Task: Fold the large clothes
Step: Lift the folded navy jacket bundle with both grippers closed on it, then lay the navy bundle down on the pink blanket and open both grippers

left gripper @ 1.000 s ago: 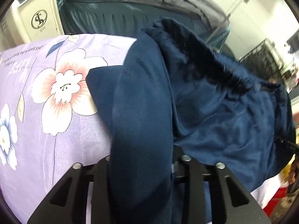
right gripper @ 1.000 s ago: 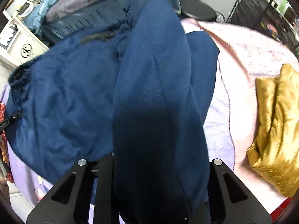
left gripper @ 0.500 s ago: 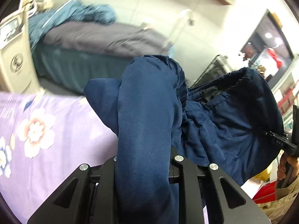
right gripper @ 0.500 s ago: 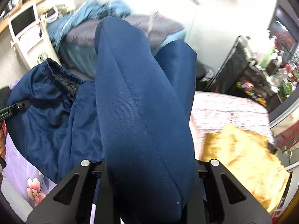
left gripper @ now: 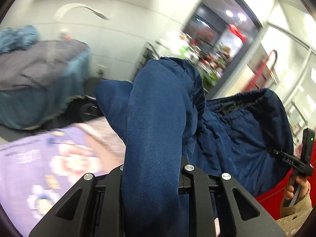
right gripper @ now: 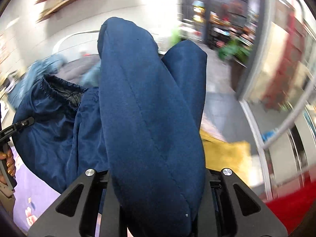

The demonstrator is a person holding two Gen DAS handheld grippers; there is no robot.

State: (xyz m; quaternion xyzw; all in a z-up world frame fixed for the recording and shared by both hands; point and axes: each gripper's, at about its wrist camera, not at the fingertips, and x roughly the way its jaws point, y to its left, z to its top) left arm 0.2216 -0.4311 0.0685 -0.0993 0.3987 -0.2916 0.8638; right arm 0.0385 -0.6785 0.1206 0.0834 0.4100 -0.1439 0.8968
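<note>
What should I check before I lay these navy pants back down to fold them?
1. Left gripper shut on the pants: ok, cloth bunched between its fingers.
2. Right gripper shut on the pants: ok, a thick roll of cloth runs through it.
3. Pants lifted off the sheet: cannot tell, the lower cloth is hidden.
4. Waistband untwisted: not ok, it sags open and gathered between the grippers.
5. Landing spot free: cannot tell, a yellow cloth lies near the right side.
6. View sharp enough to aim: not ok, the background is motion-blurred.
</note>
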